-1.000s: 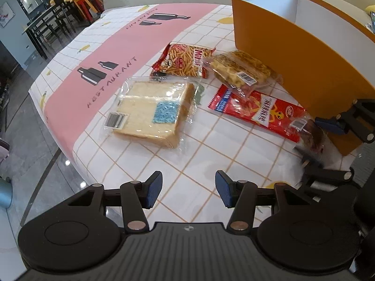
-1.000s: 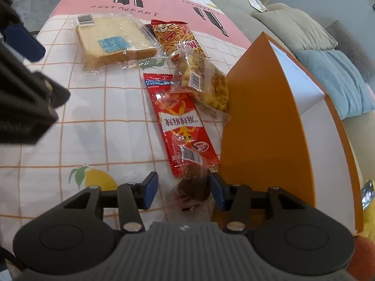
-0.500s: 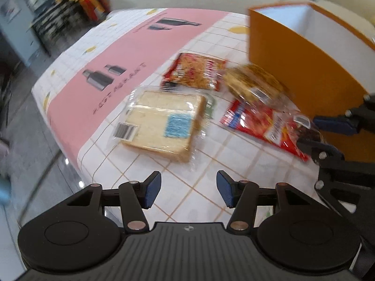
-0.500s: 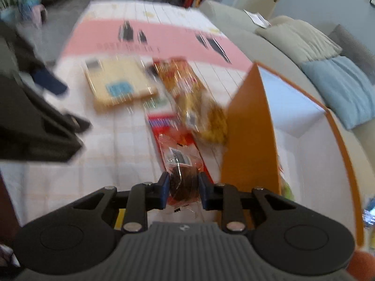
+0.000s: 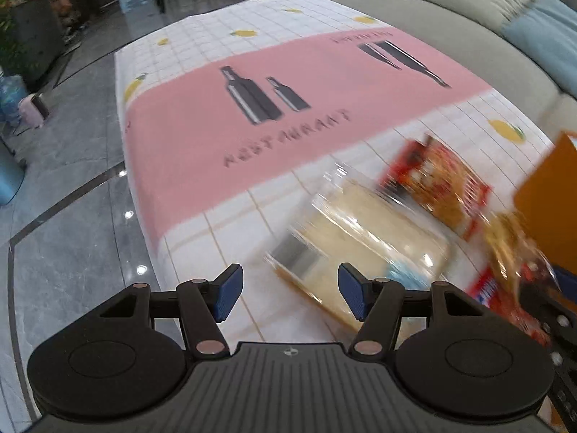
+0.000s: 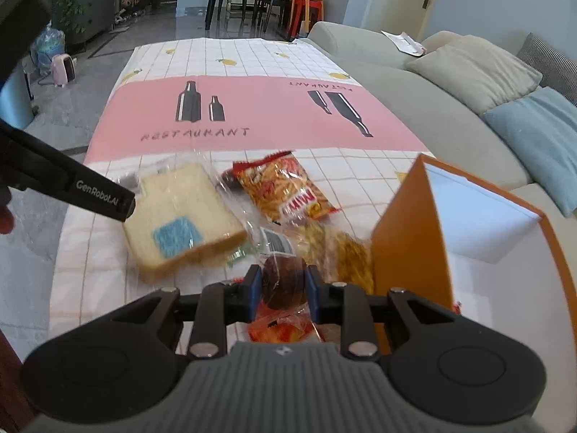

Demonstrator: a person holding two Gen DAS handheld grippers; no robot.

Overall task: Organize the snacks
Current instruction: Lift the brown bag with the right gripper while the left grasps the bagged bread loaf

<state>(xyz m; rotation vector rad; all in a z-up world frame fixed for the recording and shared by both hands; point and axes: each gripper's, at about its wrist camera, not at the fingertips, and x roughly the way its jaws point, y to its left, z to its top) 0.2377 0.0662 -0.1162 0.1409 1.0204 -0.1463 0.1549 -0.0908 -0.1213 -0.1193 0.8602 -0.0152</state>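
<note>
My right gripper (image 6: 283, 290) is shut on a dark round snack in clear wrap (image 6: 283, 285) and holds it above the table, left of the orange box (image 6: 407, 238). My left gripper (image 5: 288, 294) is open and empty over the table's near left edge, beside the wrapped bread (image 5: 364, 245). The bread (image 6: 184, 216), a red chip bag (image 6: 285, 187) and a yellow snack pack (image 6: 342, 252) lie on the cloth. The chip bag (image 5: 440, 187) and the box corner (image 5: 548, 195) show blurred in the left wrist view. A red packet (image 6: 277, 328) lies under my right gripper.
The table carries a checked cloth with a pink band (image 6: 252, 115). A grey sofa with cushions (image 6: 468, 72) runs along the right side. The floor (image 5: 61, 180) drops off at the left. The left gripper's body (image 6: 68, 184) reaches over the bread in the right wrist view.
My right gripper closed on the dark round snack and lifted it. My left gripper swung left toward the table's edge, still open.
</note>
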